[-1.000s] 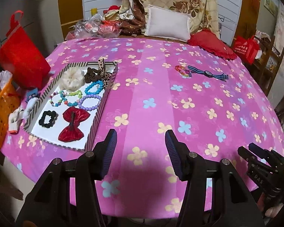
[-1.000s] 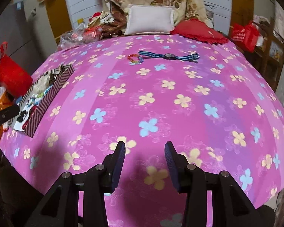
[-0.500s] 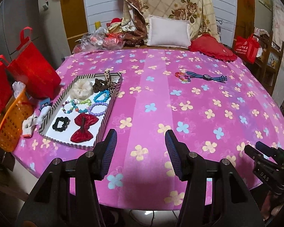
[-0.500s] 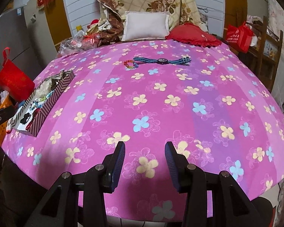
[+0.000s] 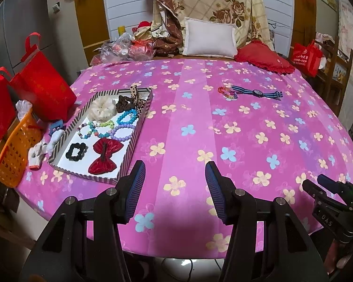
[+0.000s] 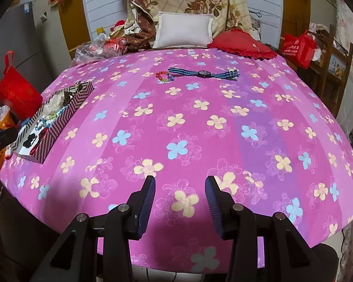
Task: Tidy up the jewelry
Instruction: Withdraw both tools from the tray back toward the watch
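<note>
**Both grippers held apart, nothing between the fingers**

The left gripper (image 5: pixel 175 176) points down at a slant, fingers (image 5: pixel 136 188) parted and empty. The right gripper (image 6: pixel 180 191) does likewise, its gap slightly narrower; it shows low at the right edge of the left view.

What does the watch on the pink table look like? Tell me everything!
The blue striped wristwatch has a dark round face in the middle and a fabric-looking strap with dark and light blue stripes. It lies flat and unbuckled, stretched out in a line on the pink flowered tablecloth, toward the far side near the red cushion. One strap end reaches the small rainbow bead bracelet; they look to be touching. The dial is too small to read.
</note>
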